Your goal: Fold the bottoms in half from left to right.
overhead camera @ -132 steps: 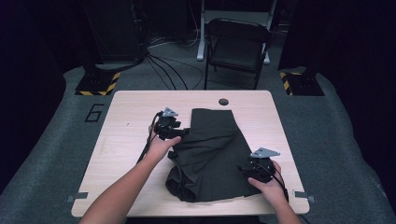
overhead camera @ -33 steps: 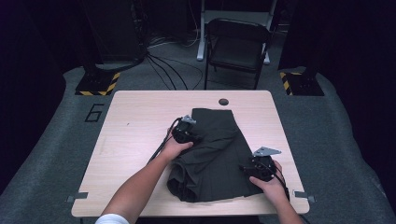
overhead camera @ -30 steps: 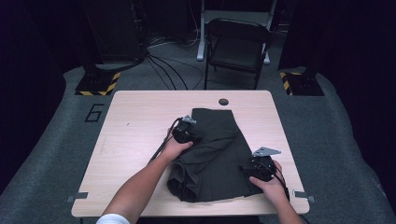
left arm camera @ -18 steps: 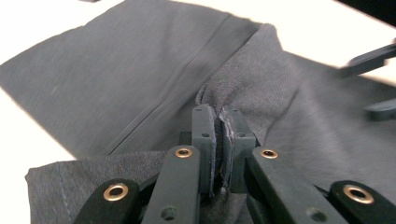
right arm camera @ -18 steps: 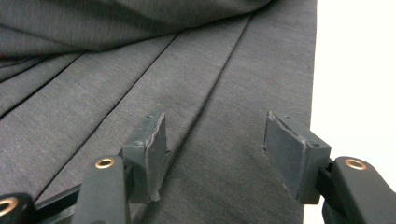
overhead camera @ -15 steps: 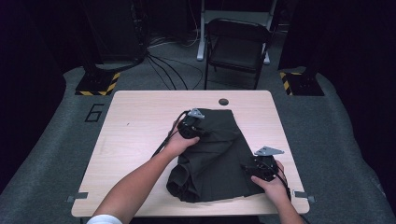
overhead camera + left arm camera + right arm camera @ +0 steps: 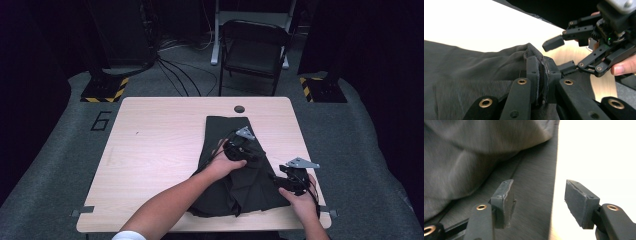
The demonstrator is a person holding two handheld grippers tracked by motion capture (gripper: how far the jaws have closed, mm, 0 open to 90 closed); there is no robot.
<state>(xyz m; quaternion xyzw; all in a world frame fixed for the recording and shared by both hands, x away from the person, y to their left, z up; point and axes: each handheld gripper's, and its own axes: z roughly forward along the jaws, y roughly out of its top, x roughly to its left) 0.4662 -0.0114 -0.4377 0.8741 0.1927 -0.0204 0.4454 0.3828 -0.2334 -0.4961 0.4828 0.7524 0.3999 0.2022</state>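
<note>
A dark grey garment [image 7: 235, 185] lies on the right half of the wooden table [image 7: 150, 150]. My left gripper [image 7: 247, 151] hangs over the garment's middle, shut on a raised fold of the cloth [image 7: 534, 53]; in the left gripper view the fabric is pinched between its pads [image 7: 533, 75]. My right gripper [image 7: 276, 178] sits at the garment's near right edge, open. In the right gripper view its jaws have just been closing slightly around the cloth edge [image 7: 534, 177], with nothing pinched. The left gripper view also shows that right gripper [image 7: 560, 55] close ahead, still open.
A small round hole [image 7: 239, 108] sits near the table's far edge, just beyond the garment. A dark folding chair [image 7: 255, 50] stands behind the table, with cables on the floor. Bare tabletop stretches left of the garment.
My left gripper has carried the pinched fold rightward and up across the garment, drawing its left side over the middle. The right hand shifted only slightly at the right edge.
</note>
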